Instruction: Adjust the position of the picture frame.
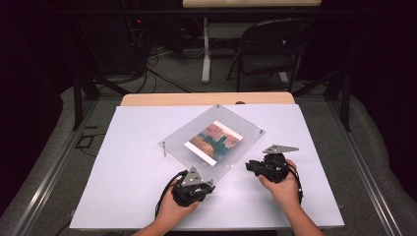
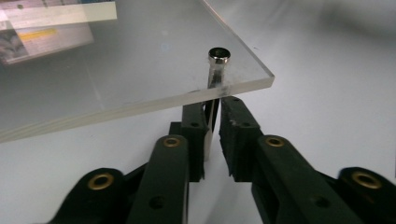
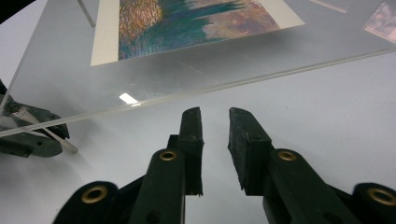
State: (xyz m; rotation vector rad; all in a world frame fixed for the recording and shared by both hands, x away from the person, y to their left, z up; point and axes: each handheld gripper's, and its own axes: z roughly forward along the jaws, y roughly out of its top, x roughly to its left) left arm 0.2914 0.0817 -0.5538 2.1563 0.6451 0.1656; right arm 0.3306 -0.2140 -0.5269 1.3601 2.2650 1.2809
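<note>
On the white desk [image 1: 123, 162] a clear acrylic frame [image 1: 187, 140] lies cornerwise to the person, raised off the surface on slim metal standoff posts at its corners, with a colourful print [image 1: 215, 141] held flat in its middle. The lift off the desk is likely what lets a jaw get at a post beneath the sheet. The left hand-held gripper [image 1: 209, 186] sits at the frame's near corner; in the left gripper view its jaws stand narrowly apart on either side of the corner post [image 2: 217, 70], whose capped head rises above the sheet. The pads look close to the post's lower end, though I would not call it a firm clamp, as a sliver of gap shows on one side. That placement suggests work on the fastener rather than on the sheet itself. The right hand-held gripper [image 1: 252, 166] rests just beside the frame's near right edge, jaws a little apart with nothing between them, seemingly waiting to steady or take the frame.
</note>
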